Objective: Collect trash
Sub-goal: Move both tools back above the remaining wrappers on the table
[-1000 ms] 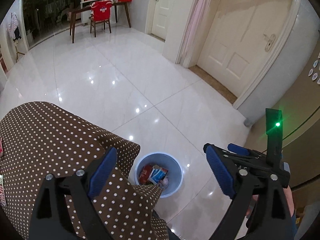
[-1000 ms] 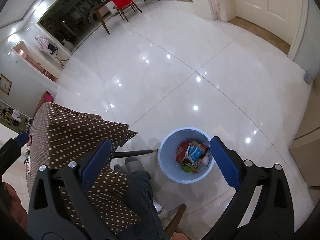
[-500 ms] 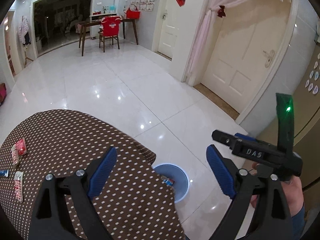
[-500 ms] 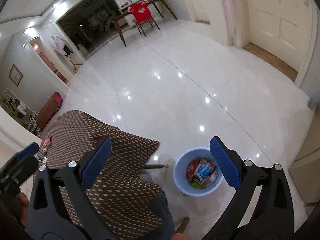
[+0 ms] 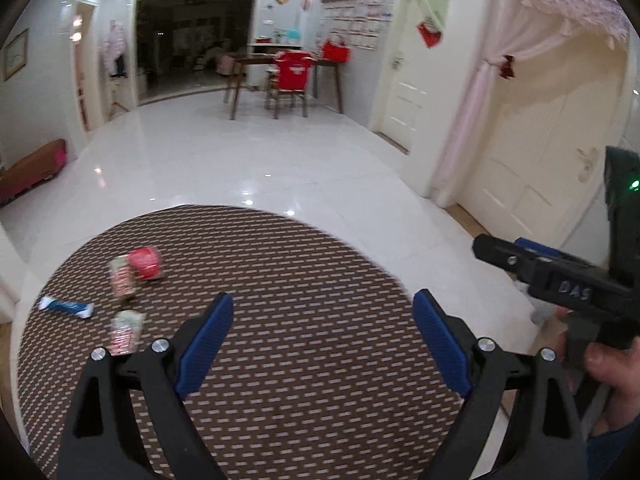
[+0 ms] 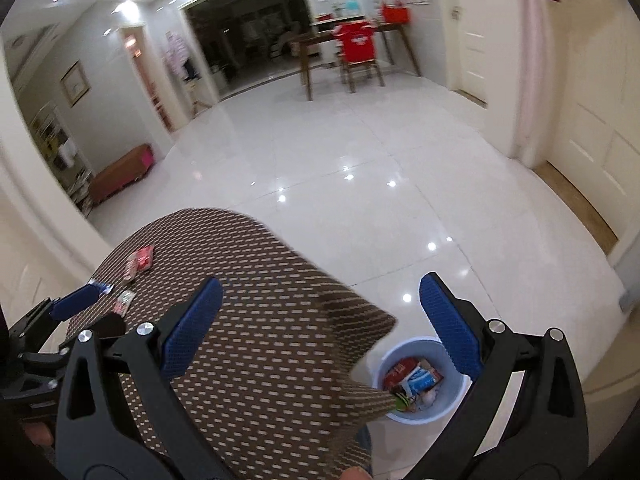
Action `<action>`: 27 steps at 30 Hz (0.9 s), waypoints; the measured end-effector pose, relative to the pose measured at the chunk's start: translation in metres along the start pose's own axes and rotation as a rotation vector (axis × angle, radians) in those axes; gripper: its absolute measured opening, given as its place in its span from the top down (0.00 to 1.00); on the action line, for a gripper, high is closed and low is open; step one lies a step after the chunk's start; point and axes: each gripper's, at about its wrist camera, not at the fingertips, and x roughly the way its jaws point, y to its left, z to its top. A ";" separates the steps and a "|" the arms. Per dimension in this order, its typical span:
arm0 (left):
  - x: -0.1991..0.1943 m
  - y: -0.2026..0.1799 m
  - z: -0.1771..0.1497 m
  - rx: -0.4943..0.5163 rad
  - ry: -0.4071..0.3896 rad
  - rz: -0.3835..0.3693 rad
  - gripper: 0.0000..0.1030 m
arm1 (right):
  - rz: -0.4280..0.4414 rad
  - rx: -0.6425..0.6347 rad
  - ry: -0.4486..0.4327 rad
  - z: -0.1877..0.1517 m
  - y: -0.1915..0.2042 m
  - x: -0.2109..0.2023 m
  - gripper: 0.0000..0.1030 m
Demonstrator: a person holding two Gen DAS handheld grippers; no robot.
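**Both grippers empty above the dotted tabletop**

The left gripper (image 5: pixel 320 340) and right gripper (image 6: pixel 320 324) hover with jaws wide and nothing between them. On the round tabletop under a brown white-dotted cloth (image 5: pixel 300 280) lie a red crumpled wrapper (image 5: pixel 145 263), a blue-and-white wrapper (image 5: pixel 66 306) and two blurred red-and-white packets (image 5: pixel 126 330). The pale blue round plastic bin (image 6: pixel 420 414) of wrappers stands on the glossy white tiled floor (image 6: pixel 340 160) beside it.

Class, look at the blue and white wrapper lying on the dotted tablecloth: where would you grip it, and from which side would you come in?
Grip the blue and white wrapper across its narrow width near the middle, coming down from above with the open left gripper. It lies flat and long on the tablecloth, so the short span probably fits between the fingers best. Motion blur hides finer detail.
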 end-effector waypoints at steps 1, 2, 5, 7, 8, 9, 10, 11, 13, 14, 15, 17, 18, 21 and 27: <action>-0.002 0.013 -0.003 -0.016 0.001 0.019 0.13 | 0.012 -0.020 0.007 0.002 0.012 0.005 0.06; -0.003 0.022 -0.004 -0.029 0.002 0.031 0.13 | 0.019 -0.035 0.013 0.002 0.021 0.009 0.06; -0.004 0.055 -0.011 -0.076 0.012 0.076 0.13 | 0.045 -0.080 0.034 0.001 0.052 0.022 0.06; -0.003 0.075 -0.014 -0.098 0.014 0.110 0.13 | 0.060 -0.107 0.049 0.001 0.070 0.030 0.06; -0.002 0.086 -0.017 -0.113 0.017 0.123 0.13 | 0.064 -0.121 0.058 0.000 0.079 0.035 0.06; -0.002 0.094 -0.021 -0.130 0.020 0.129 0.13 | 0.065 -0.130 0.065 0.000 0.083 0.039 0.06; -0.001 0.105 -0.027 -0.154 0.023 0.135 0.13 | 0.064 -0.144 0.076 -0.001 0.094 0.043 0.06; 0.000 0.114 -0.029 -0.170 0.027 0.140 0.13 | 0.064 -0.153 0.081 -0.002 0.100 0.046 0.06; 0.005 0.131 -0.036 -0.189 0.041 0.159 0.13 | 0.071 -0.170 0.090 -0.003 0.112 0.053 0.06; 0.007 0.137 -0.039 -0.190 0.046 0.173 0.13 | 0.074 -0.176 0.094 -0.005 0.118 0.055 0.06; 0.009 0.143 -0.041 -0.191 0.053 0.187 0.13 | 0.077 -0.182 0.099 -0.006 0.122 0.058 0.06; 0.015 0.155 -0.047 -0.199 0.067 0.199 0.13 | 0.082 -0.194 0.113 -0.008 0.134 0.067 0.06; 0.017 0.156 -0.050 -0.202 0.073 0.202 0.13 | 0.083 -0.201 0.123 -0.009 0.140 0.073 0.06; 0.030 0.169 -0.054 -0.198 0.095 0.209 0.13 | 0.095 -0.216 0.140 -0.011 0.153 0.083 0.06; 0.058 0.179 -0.055 -0.128 0.155 0.209 0.16 | 0.107 -0.250 0.163 -0.011 0.175 0.104 0.06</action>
